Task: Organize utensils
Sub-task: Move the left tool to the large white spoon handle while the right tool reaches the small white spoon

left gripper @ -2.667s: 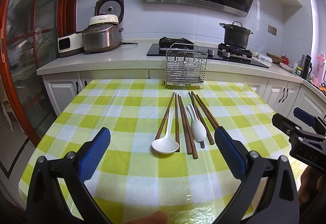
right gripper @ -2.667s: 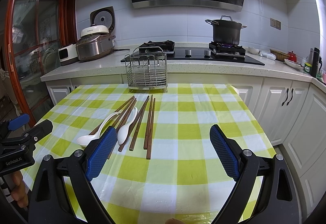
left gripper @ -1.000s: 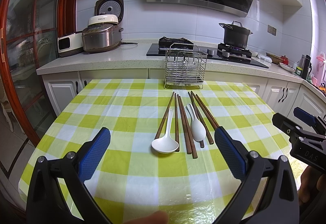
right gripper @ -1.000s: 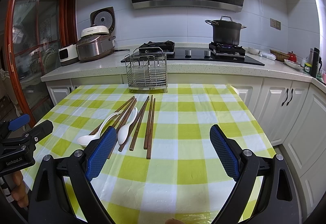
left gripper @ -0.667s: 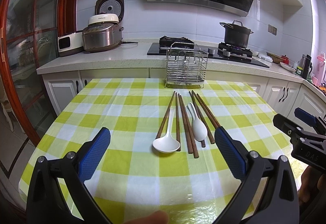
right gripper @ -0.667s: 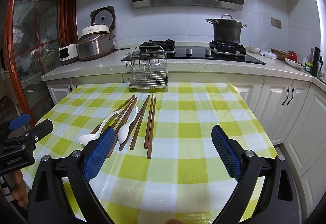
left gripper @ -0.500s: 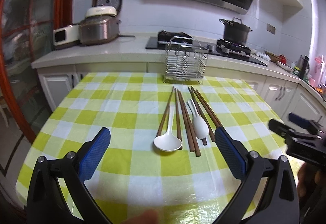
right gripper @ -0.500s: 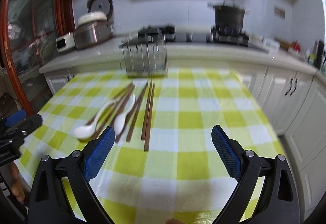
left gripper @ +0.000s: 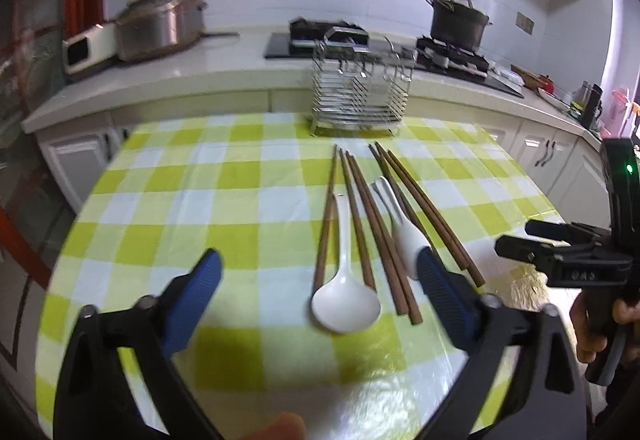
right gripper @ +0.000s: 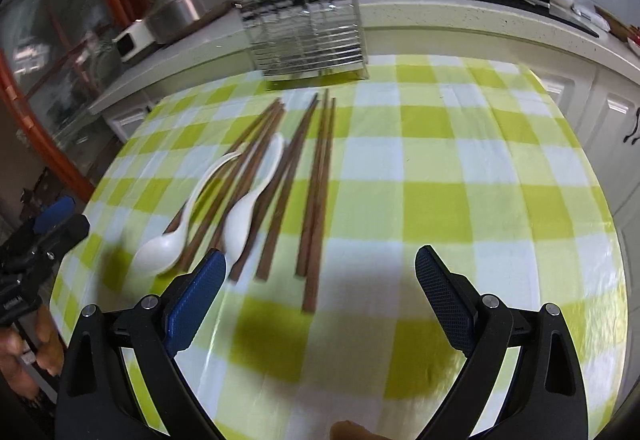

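Left wrist view: the left gripper (left gripper: 318,290) is held above the checked tablecloth (left gripper: 200,199) with its blue pads (left gripper: 192,300) spread wide and nothing between them. Just ahead of the gap a large white spoon (left gripper: 345,302) is seen lying bowl toward the gripper, and brown chopsticks (left gripper: 360,215) are laid alongside it. A second white spoon (left gripper: 404,236) is found among the chopsticks, its bowl just beside the right-hand pad. Farther ahead, at the table's far edge, a wire rack (left gripper: 360,95) is stood upright. Off to the right, the other gripper is seen near the table edge.

From the right wrist, the right gripper (right gripper: 320,296) is likewise shown spread and empty. The chopsticks (right gripper: 318,191) and both spoons (right gripper: 248,215) are placed ahead and to its left, the rack (right gripper: 308,35) beyond them.
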Motion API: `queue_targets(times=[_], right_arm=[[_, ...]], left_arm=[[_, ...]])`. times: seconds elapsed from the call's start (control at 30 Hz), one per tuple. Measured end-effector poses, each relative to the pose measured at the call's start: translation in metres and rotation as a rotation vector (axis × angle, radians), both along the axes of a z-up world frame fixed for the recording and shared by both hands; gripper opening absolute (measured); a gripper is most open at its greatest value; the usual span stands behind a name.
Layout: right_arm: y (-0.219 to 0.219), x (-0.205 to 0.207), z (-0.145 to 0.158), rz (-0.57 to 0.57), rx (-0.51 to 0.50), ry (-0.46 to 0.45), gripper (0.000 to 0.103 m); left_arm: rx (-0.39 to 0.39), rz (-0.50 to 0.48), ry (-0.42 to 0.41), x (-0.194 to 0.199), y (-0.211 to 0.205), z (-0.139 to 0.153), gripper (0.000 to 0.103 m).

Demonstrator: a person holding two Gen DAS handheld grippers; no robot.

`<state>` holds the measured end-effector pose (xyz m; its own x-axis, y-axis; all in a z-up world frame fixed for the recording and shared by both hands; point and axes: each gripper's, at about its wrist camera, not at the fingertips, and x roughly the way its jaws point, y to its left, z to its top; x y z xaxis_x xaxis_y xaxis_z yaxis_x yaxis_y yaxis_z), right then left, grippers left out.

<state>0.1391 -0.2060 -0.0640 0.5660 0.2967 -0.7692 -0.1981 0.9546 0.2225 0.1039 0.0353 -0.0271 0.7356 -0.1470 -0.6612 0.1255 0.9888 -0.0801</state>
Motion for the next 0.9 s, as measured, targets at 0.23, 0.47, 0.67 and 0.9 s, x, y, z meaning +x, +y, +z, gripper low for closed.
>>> queue_targets(times=[0.23, 0.47, 0.67, 0.9], right_arm=[[0.0, 0.035, -0.002, -0.017, 0.022, 0.004, 0.089], [-0.001, 0.053, -0.019, -0.005, 0.045, 0.062, 0.086], [0.004, 0.061, -0.015, 0.013, 0.055, 0.058, 0.084], [0.025, 0.073, -0.016, 0.059, 0.039, 0.069, 0.08]], left_arm=[[-0.041, -0.111, 0.117, 0.061, -0.016, -0.024, 0.059], [-0.017, -0.147, 0.197, 0.108, -0.03, -0.047, 0.034], [-0.006, -0.148, 0.252, 0.132, -0.035, -0.062, 0.028], [-0.006, -0.156, 0.281, 0.139, -0.033, -0.072, 0.014]])
